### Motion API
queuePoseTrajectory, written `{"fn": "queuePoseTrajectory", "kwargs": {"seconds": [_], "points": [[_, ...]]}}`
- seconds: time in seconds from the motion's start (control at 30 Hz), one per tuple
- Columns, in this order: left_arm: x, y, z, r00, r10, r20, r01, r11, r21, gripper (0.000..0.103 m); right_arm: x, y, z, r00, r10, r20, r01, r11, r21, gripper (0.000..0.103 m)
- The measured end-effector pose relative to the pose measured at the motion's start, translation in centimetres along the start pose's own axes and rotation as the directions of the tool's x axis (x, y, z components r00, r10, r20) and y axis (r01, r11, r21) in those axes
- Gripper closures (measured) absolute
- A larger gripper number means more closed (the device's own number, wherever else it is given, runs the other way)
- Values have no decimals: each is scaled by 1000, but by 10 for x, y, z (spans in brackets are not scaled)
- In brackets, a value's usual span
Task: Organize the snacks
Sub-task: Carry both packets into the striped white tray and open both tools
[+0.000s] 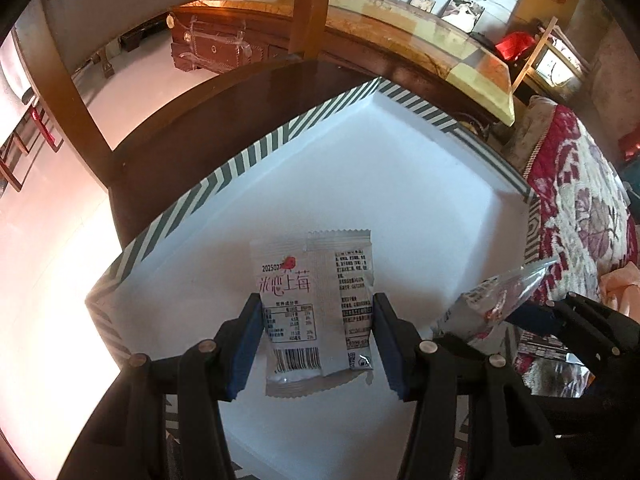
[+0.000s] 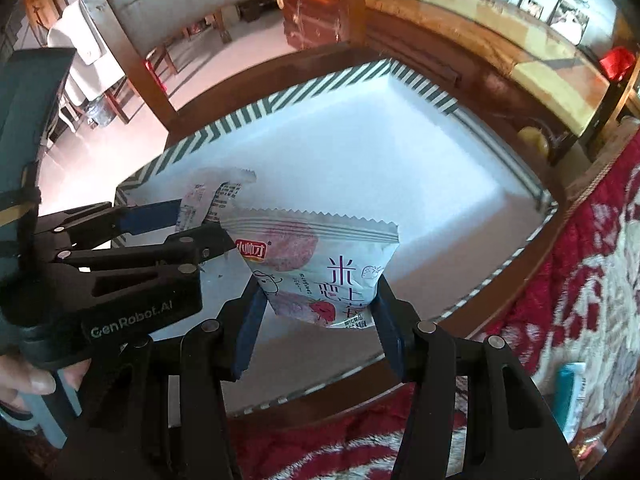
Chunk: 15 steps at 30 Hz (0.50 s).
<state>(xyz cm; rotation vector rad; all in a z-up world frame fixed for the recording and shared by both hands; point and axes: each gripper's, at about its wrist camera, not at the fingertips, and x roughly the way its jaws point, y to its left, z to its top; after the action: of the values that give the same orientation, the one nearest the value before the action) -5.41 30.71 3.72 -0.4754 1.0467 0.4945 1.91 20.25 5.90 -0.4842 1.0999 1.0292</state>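
My left gripper [image 1: 318,320] is shut on a white strawberry snack packet [image 1: 316,300], back side up, held over the white inside of a striped-rim box [image 1: 224,176]. My right gripper [image 2: 318,312] is shut on a second strawberry snack packet [image 2: 316,264], front side up, held over the same box [image 2: 256,110]. In the right wrist view the left gripper [image 2: 192,220] shows at the left with its packet [image 2: 212,196]. In the left wrist view the right gripper [image 1: 536,312] shows at the right with its packet [image 1: 492,300].
The box sits on a dark wooden chair seat [image 1: 200,120] with a chair back [image 1: 312,8] behind it. A red floral blanket [image 2: 580,280] lies to the right. A long wooden table [image 1: 420,36] with photo frames stands at the back. A teal packet [image 2: 570,396] lies on the blanket.
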Motion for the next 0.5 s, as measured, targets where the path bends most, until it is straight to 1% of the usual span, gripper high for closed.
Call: {"fn": "queuePoseTrajectory", "kwargs": {"seconds": [0.07,0.13,0.17,0.2,0.37,0.5], "points": [[1,1,-1,1000,5,-3,-5,1000,-6,46,5,-2,-1,1000,-8,-3,8,1000,7,50],[3,3,-1,1000,10,-13,-10,1000,-11,45,10,-5,-1,1000,6,-16,-5,999,37,49],[5,3,-2,1000,11,-19,-11,1000,-13,43,9,-6,-2,1000,12,-7,-12,999,47,49],[6,5,-2,1000,7,-24,-8,1000,-19,37,8,-6,-2,1000,16,0,-16,999,50,47],[1,8,-4,1000,-3,-18,2,999,-39,25,-2,-4,-4,1000,3,21,-4,999,46,46],[-7,4,-7,1000,-4,4,4,1000,-23,19,-24,-5,-14,997,-5,73,0,998,60,46]]}}
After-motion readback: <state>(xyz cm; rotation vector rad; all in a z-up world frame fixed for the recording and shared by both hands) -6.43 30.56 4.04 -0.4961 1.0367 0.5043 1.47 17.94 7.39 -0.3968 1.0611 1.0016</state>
